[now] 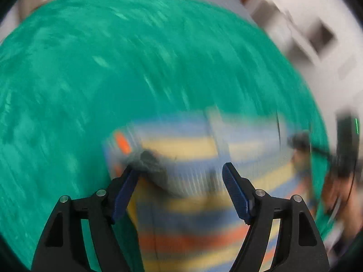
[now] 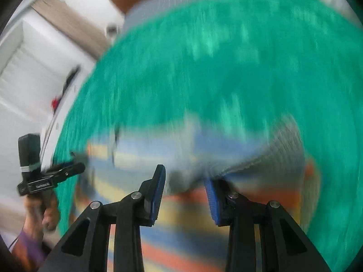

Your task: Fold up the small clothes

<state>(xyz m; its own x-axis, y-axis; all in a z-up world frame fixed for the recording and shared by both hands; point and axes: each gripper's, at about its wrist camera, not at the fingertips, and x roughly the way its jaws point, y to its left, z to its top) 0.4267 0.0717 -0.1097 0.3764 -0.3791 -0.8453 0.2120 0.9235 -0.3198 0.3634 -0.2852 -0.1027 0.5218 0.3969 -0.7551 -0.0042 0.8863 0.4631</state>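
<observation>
Left wrist view showing heavy motion blur over a green cloth surface (image 1: 113,68). Lying flat on that green surface, low and centre in frame: a small striped garment (image 1: 186,215), banded in blue, pale yellow and orange, with a grey ribbed panel across its near part. Stripes smearing into each other, so seams and exact outline not readable. Left gripper (image 1: 180,170) hanging just above the garment with jaws standing wide apart, blue pads (image 1: 236,192) clear of the fabric as far as the blur allows; nothing pinched between them. Dark crumpled patch sitting by the tip of the left-hand finger, too blurred to name.

Right wrist view giving the same garment (image 2: 181,238) from the other side: orange, yellow and blue bands running across below the fingers, grey ribbed part (image 2: 261,156) bulging up just beyond the fingertips. Right gripper (image 2: 185,176) held with jaws partly apart, no cloth visibly clamped; right-hand pad seeming to meet the grey fold, contact not certain. At far left, the other gripper (image 2: 45,179) showing in a person's hand (image 2: 43,217), beside the edge of the green cloth (image 2: 226,68).
</observation>
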